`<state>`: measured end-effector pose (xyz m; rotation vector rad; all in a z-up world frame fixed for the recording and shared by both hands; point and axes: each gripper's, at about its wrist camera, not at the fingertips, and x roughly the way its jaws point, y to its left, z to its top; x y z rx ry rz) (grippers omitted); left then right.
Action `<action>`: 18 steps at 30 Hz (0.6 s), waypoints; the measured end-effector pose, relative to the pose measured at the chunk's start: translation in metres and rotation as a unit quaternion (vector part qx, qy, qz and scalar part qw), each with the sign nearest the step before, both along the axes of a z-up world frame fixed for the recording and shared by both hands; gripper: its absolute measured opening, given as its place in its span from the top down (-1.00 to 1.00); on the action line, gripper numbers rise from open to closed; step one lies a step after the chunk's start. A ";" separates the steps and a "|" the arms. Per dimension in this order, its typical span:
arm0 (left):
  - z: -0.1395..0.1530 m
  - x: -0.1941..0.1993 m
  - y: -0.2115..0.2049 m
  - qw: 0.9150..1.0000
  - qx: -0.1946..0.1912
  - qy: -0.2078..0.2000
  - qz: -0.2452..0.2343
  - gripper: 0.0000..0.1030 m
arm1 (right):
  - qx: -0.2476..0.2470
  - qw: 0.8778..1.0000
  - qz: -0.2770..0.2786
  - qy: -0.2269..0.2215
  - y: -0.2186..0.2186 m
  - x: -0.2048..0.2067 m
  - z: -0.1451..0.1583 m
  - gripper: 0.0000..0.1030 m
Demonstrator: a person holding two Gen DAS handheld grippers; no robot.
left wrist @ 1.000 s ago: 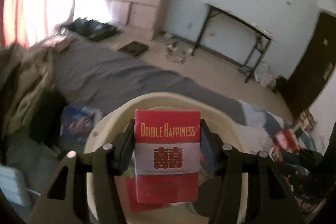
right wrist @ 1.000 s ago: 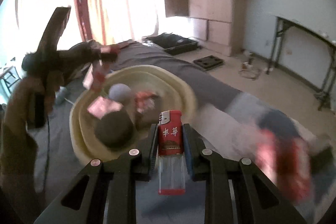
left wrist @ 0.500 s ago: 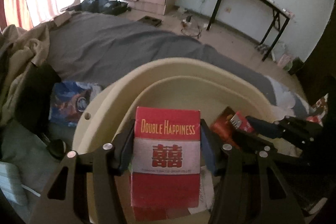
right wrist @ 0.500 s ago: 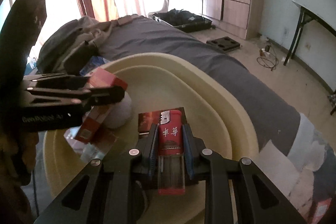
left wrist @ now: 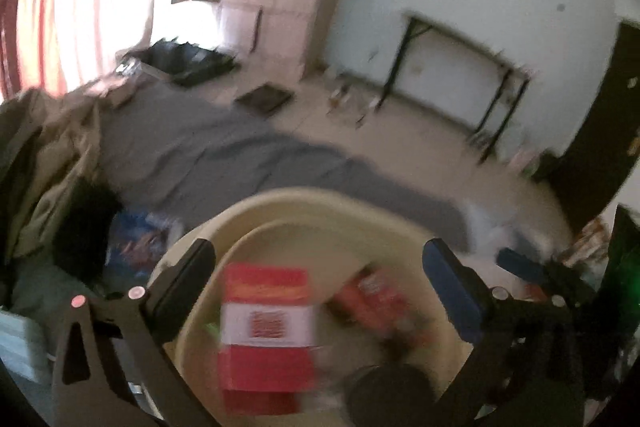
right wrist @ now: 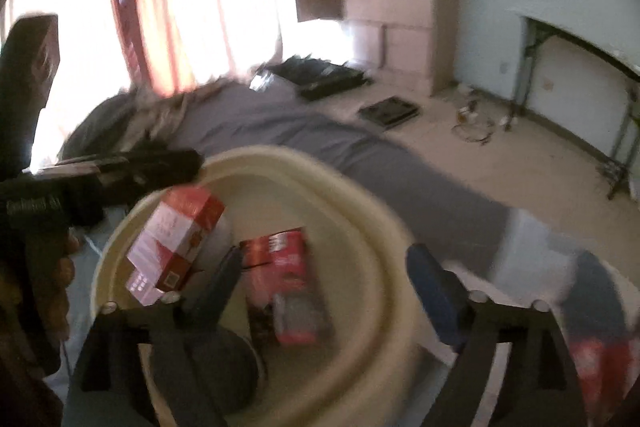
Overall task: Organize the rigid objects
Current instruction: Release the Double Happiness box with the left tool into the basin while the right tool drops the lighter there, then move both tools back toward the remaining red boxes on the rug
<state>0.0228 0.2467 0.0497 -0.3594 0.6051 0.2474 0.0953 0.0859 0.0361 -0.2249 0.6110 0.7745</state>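
Red-and-white box [left wrist: 267, 335] sits between the fingers of the left gripper [left wrist: 316, 291], but the pads do not touch it. Those jaws are opening wide, with room on both sides of the box. It is over the cream tub [left wrist: 320, 203], and it looks blurry.

The tub rests on a grey bed [left wrist: 224, 155]. Its rim curves high around the things inside. Past the bed, the floor [left wrist: 420, 131] is mostly bare, so there is lots of room to move.

The right gripper [right wrist: 324, 279] is opening its jaws wide too. Nothing is pressed between its pads. Below the gap, a red lighter [right wrist: 298, 319] lies in the tub on a dark red pack [right wrist: 276, 247]. A dark round thing [right wrist: 224, 367] sits near the tub's close edge. In the right view, the box hangs tilted over the tub's left side, just under the left gripper.
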 end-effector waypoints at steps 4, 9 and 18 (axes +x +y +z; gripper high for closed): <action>0.026 0.005 -0.039 0.997 -0.010 -0.066 -0.032 -1.00 | 0.036 0.992 -0.108 -0.047 -0.090 -0.016 0.038 -0.99; 0.026 0.040 -0.114 0.987 -0.027 -0.062 -0.146 -1.00 | 0.066 0.969 -0.235 -0.044 -0.201 -0.018 0.052 -0.99; -0.027 0.091 -0.212 0.969 -0.043 0.029 -0.240 -1.00 | 0.113 0.962 -0.246 0.012 -0.252 0.001 0.019 -0.99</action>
